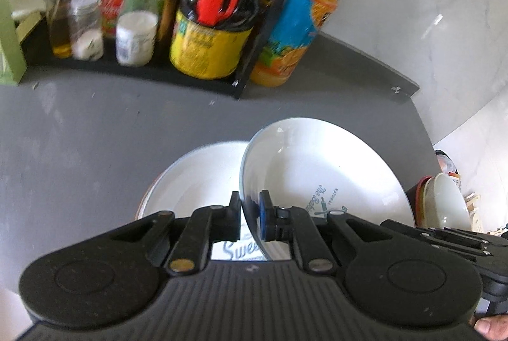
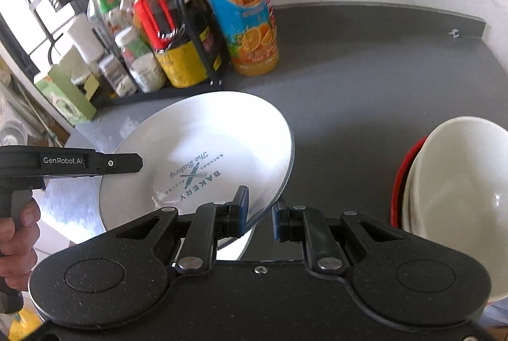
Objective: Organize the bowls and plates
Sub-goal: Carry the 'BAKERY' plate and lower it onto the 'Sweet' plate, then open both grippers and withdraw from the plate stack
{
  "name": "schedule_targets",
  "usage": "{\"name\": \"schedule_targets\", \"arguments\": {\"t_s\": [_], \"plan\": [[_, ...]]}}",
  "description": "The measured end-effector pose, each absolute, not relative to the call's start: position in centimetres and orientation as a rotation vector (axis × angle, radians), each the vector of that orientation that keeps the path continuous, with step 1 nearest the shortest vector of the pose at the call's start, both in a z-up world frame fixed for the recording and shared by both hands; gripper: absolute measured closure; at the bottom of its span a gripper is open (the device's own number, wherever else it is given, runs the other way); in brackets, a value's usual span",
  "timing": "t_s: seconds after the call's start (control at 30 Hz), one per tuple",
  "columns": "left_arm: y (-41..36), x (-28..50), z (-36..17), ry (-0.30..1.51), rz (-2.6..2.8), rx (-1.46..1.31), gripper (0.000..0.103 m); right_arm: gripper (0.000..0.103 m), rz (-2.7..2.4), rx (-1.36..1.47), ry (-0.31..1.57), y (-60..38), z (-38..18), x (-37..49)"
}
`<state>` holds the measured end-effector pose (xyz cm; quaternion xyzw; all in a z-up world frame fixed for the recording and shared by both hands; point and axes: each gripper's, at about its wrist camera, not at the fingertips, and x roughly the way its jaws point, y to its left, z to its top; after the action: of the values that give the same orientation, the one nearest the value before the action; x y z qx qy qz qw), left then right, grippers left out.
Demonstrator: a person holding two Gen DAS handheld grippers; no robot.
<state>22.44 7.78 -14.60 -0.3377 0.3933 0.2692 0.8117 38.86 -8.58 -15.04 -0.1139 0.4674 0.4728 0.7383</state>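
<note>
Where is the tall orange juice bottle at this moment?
The tall orange juice bottle stands on the grey counter, just right of the black condiment rack, behind the lifted white plate.

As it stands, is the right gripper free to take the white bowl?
Probably not yet: the right gripper straddles the plate rim. The white bowl sits close right, with nothing between.

left gripper [image 1: 250, 215]: matte black plastic, two round speckled hubs, ribbed centre deck
left pads [image 1: 264, 220]: blue facing on one finger, other finger black
left pivots: brass pin one side, silver pin the other
right gripper [image 2: 258, 214]: same black body, blue pads [image 2: 243, 207] on both fingers
right fasteners: silver pivot pins, one small screw at centre
marking: white "GenRobot.AI" on the left unit's side rail
grip: black pistol handle [image 2: 12, 201]
</note>
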Motion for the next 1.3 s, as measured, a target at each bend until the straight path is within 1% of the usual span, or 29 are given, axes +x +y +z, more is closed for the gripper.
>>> {"name": "schedule_targets", "arguments": {"t_s": [0.37, 0.83, 1.03, 1.13, 1.23, 1.3], "plan": [[7.5, 20.0, -17.7, 0.850, 0.598, -0.804, 0.093, 0.088, 1.050, -0.368, 1.033, -7.4, -15.7, 37.1], [6.7, 19.5, -20.1, 0.899, 0.633, -0.793, 0.089, 0.087, 1.064, -0.466, 1.020, -6.3, -16.3, 36.3], [6.0, 19.7, -20.2, 0.933, 0.651, -0.713, 0.087, 0.087, 1.066, -0.475, 1.040, -6.0, -16.7, 36.4], [5.7, 20.1, -20.2, 0.952, 0.654, -0.668, 0.086, 0.084, 1.065, -0.474, 1.070, -5.8, -16.9, 36.6], [5.5, 20.2, -20.2, 0.968, 0.679, -0.637, 0.084, 0.084, 1.063, -0.486, 1.028, -5.8, -16.5, 36.4], [5.7, 20.2, -20.1, 0.967, 0.692, -0.624, 0.085, 0.083, 1.065, -0.481, 1.034, -5.8, -16.4, 36.5]]}}
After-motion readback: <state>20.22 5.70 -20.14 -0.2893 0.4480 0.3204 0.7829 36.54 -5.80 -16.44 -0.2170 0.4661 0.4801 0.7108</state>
